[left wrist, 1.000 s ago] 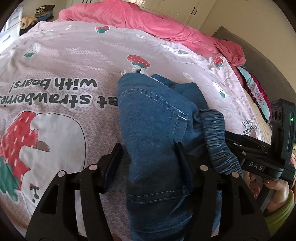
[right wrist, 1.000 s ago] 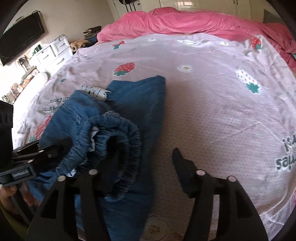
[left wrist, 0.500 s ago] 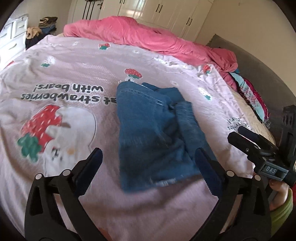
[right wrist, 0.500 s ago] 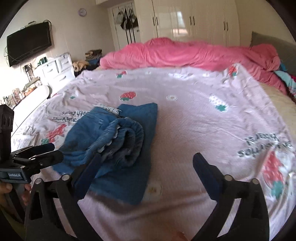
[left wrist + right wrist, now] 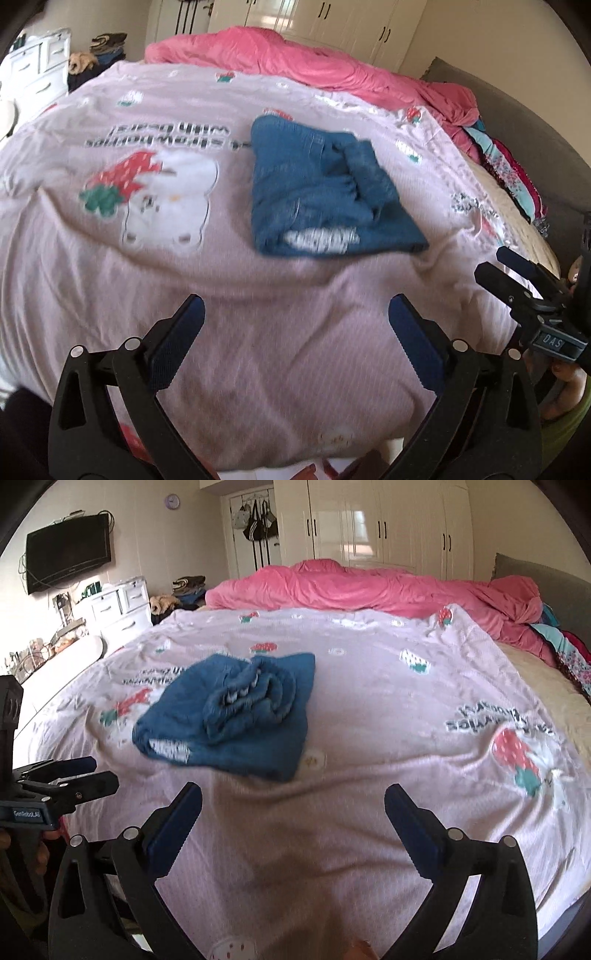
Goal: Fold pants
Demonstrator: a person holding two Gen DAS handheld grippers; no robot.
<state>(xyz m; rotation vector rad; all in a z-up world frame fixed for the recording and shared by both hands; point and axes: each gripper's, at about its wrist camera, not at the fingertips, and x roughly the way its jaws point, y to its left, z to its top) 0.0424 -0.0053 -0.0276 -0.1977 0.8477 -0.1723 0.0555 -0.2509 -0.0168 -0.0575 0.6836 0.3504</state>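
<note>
The blue denim pants (image 5: 325, 195) lie folded in a compact bundle on the pink strawberry-print blanket (image 5: 295, 350), with the gathered waistband on top. They also show in the right wrist view (image 5: 236, 716). My left gripper (image 5: 295, 339) is open and empty, held back over the near edge of the bed. My right gripper (image 5: 293, 825) is open and empty, also well short of the pants. The right gripper shows at the right edge of the left wrist view (image 5: 517, 273), and the left gripper at the left edge of the right wrist view (image 5: 70, 775).
A rumpled pink duvet (image 5: 369, 587) lies along the far side of the bed. Colourful clothes (image 5: 513, 173) are piled at the right by a grey headboard (image 5: 535, 129). White drawers (image 5: 110, 609) and a wall TV (image 5: 68, 563) stand to the left, wardrobes (image 5: 388, 520) behind.
Both grippers let go of the pants, opened wide and pulled back toward the near edge of the bed. The pants now lie folded on the blanket.
</note>
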